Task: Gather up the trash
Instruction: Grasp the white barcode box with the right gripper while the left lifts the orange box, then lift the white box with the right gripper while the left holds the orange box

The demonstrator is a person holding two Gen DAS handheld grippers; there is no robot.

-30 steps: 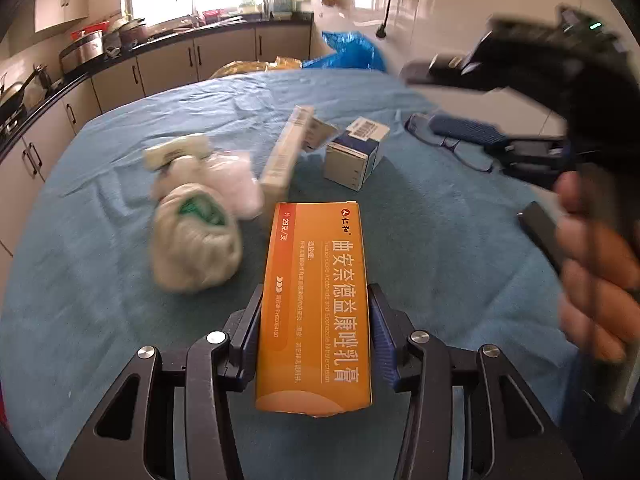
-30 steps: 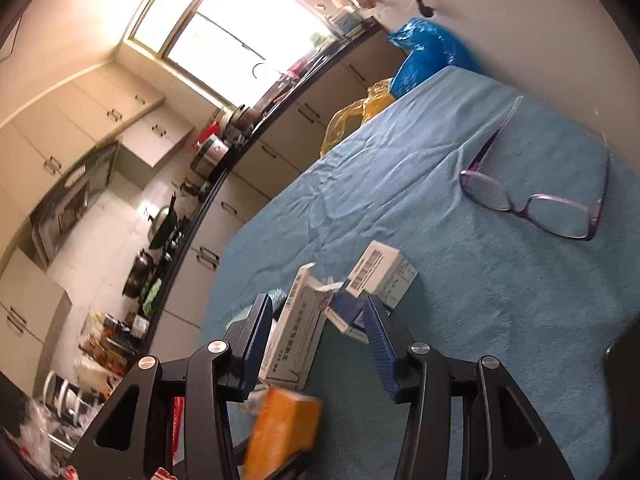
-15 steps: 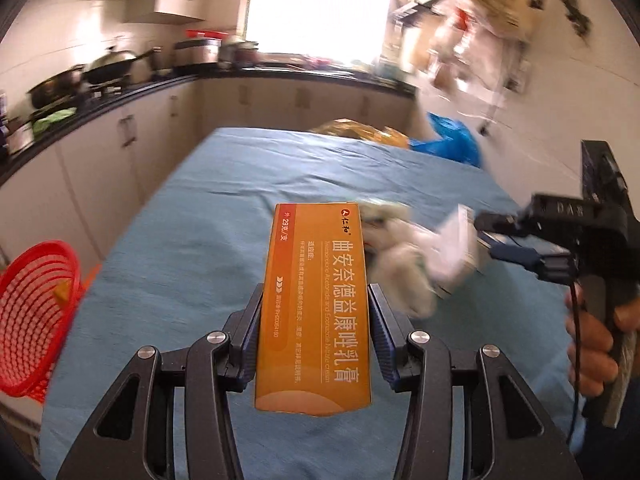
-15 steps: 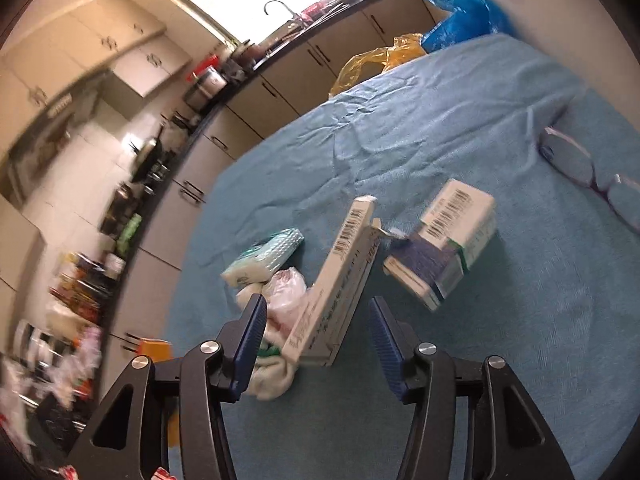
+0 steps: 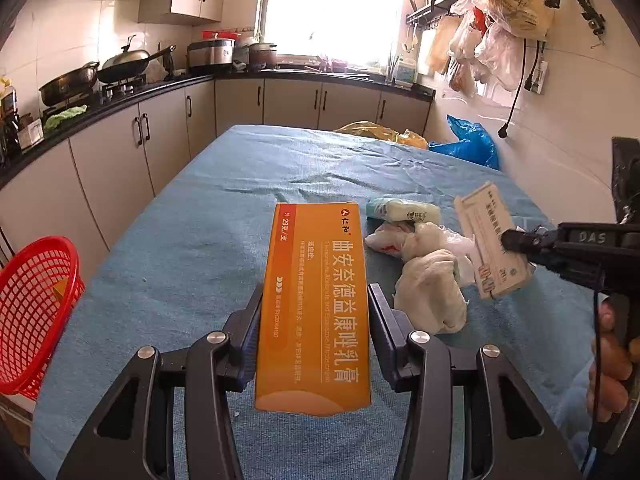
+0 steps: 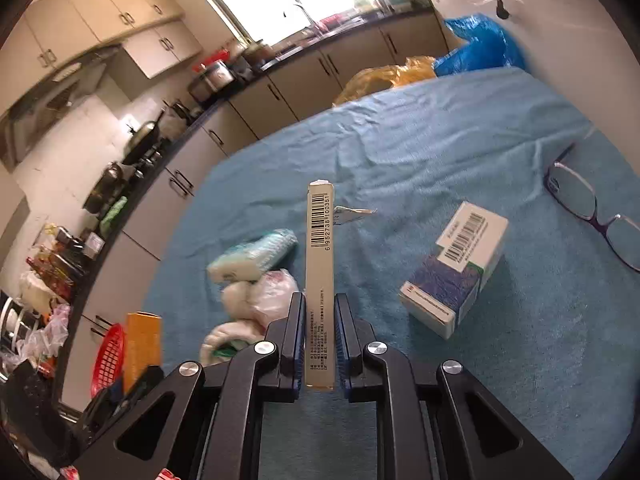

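Ahead, my left view: orange box (image 5: 316, 312), basket (image 5: 36, 312) at nine o'clock, rag bundle (image 5: 430, 296) at three.
Right view: slim carton (image 6: 320, 280) centre, barcoded box (image 6: 456, 272) at three, glasses (image 6: 592, 216) at two.

Orange box (image 5: 316, 312) with white lettering; beige slim box (image 6: 320, 264) with black barcode; blue cloth on surface (image 5: 192, 248); red mesh basket (image 5: 32, 312); blue-and-white carton (image 6: 456, 272); purple-framed glasses (image 6: 592, 208).
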